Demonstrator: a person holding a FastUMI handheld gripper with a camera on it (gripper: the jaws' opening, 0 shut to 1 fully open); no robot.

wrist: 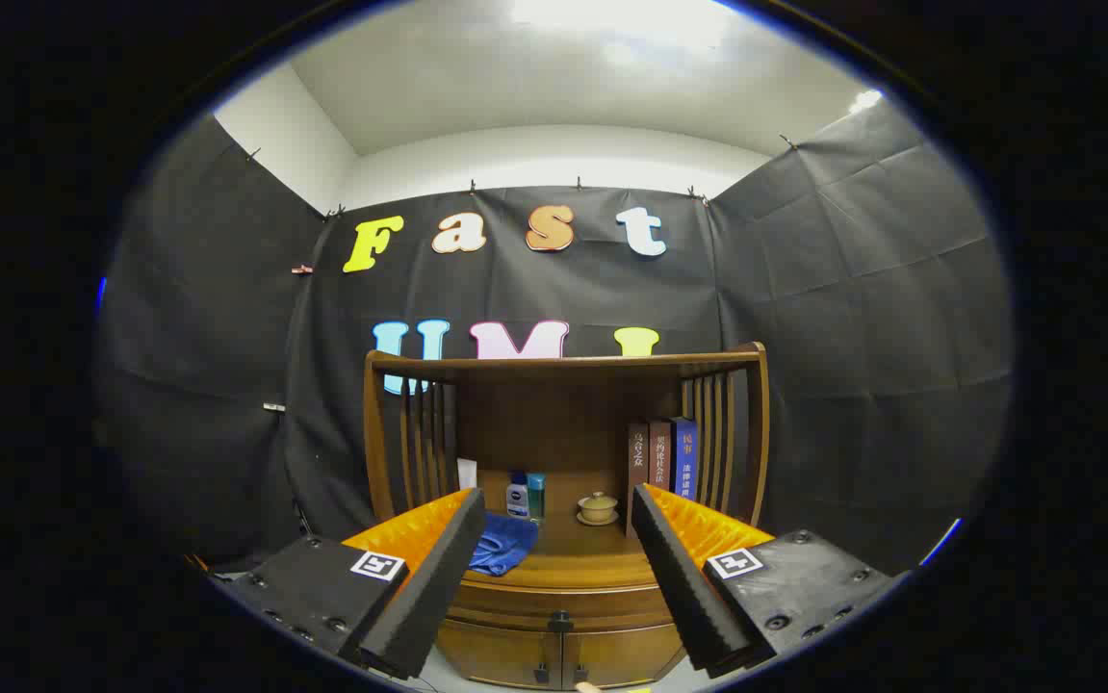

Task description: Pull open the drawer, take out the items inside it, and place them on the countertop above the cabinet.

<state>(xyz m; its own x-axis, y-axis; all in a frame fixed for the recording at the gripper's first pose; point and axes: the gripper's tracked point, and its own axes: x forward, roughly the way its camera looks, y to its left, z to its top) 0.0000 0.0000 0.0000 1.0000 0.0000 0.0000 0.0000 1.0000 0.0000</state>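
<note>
Gripper view: tongs (pixel 558 568) spread wide, nothing between the fingers, not touching anything. They hang in the air in front of a wooden cabinet (pixel 563 462), well short of it.

Drawer (pixel 563 608) sits shut, low between the two fingers, a dark knob (pixel 561 622) at its middle. Under it two cabinet doors (pixel 563 656) with small dark handles, also shut. What is inside the drawer is hidden.

Countertop (pixel 573 563) lies just above the drawer, beyond the fingertips. On it, by the left finger, a blue cloth (pixel 503 544), partly behind that finger. Further back, two small bottles (pixel 526 496) stand upright side by side, a white card (pixel 467 473) to their left. Roughly centred between the fingers, a small lidded cup (pixel 598 507) on a saucer. Just behind the right finger, three books (pixel 661 467) stand upright against the slatted side rail (pixel 722 433). A matching rail (pixel 419 438) stands on the left, with a wooden top shelf (pixel 563 364) spanning above.
</note>
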